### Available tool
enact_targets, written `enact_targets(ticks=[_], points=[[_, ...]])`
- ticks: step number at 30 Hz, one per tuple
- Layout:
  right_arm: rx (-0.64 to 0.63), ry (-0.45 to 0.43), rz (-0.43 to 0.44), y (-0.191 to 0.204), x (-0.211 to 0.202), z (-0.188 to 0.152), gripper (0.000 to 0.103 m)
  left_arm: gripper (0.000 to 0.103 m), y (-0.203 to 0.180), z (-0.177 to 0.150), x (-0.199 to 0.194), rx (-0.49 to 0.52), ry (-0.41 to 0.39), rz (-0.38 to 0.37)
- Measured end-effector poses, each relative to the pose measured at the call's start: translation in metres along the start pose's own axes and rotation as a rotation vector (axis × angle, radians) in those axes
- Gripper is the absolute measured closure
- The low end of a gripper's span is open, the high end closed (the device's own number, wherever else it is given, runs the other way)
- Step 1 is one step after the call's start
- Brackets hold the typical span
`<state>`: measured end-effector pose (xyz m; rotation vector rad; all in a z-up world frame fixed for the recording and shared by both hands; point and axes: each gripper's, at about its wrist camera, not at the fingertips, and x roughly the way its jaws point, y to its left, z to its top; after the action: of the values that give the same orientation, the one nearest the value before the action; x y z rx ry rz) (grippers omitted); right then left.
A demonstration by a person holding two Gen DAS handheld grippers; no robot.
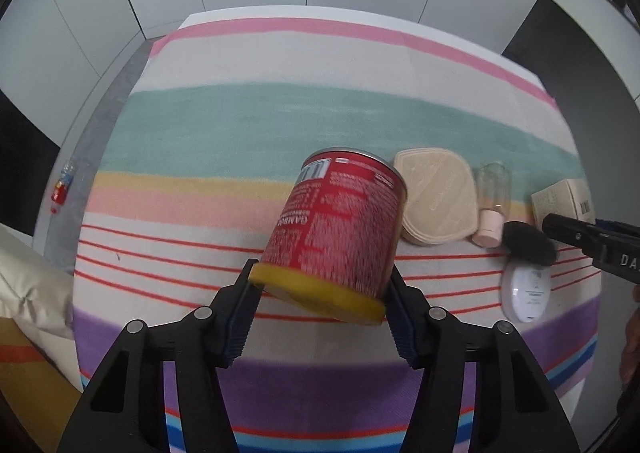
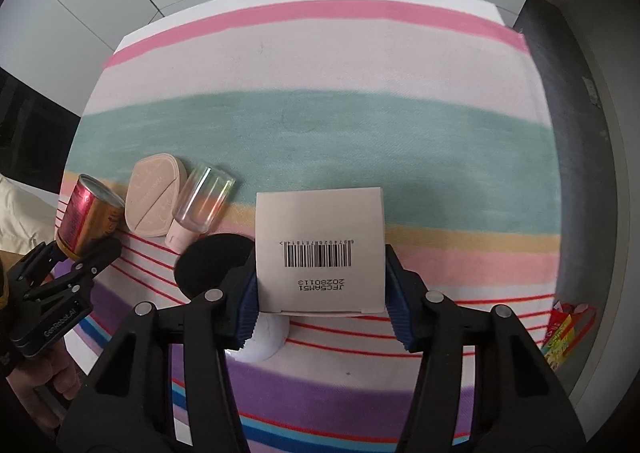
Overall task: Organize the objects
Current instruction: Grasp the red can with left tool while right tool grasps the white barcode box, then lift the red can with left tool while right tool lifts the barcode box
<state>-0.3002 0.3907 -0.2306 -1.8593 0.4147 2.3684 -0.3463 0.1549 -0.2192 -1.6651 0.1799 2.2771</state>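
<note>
Jaws first: the left gripper (image 1: pixel 320 293) has its blue ribbed pads clamped on the yellow-rimmed end of a red printed metal can (image 1: pixel 340 229), which sits tilted in the centre of the left wrist view. The right gripper (image 2: pixel 322 293) is squeezed onto both sides of a small pale cardboard box with a barcode (image 2: pixel 320 249), dead centre of the right wrist view, barcode face up toward the camera.

Everything sits on a striped cloth in pink, teal, peach and purple with thin red lines (image 1: pixel 280 113). In the left wrist view, just right of the can, there's a beige lozenge-shaped compact case (image 1: pixel 440 197), then a little clear bottle with a pink cap (image 1: pixel 492 201) lying beside it. Below that, a black fluffy puff (image 1: pixel 528 243) rests over the top of a white oval plastic thing (image 1: pixel 526 297).

At the far left edge, off the cloth, there's a small red and clear trinket (image 1: pixel 62 187). In the right wrist view a colourful snack packet (image 2: pixel 566 333) sits at the lower right edge.
</note>
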Motion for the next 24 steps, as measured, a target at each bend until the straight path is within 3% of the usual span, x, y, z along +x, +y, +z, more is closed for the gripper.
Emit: enact_targets(ticks=[15, 24], points=[[-0.033, -0.044, 0.015, 0.026, -0.044, -0.02, 0.047, 0.048, -0.016, -0.043, -0.045, -0.017, -0.008, -0.003], [-0.094, -0.118, 0.035, 0.043, -0.09, -0.045, 0.047, 0.048, -0.002, -0.063, -0.113, -0.085, -0.161, 0.011]])
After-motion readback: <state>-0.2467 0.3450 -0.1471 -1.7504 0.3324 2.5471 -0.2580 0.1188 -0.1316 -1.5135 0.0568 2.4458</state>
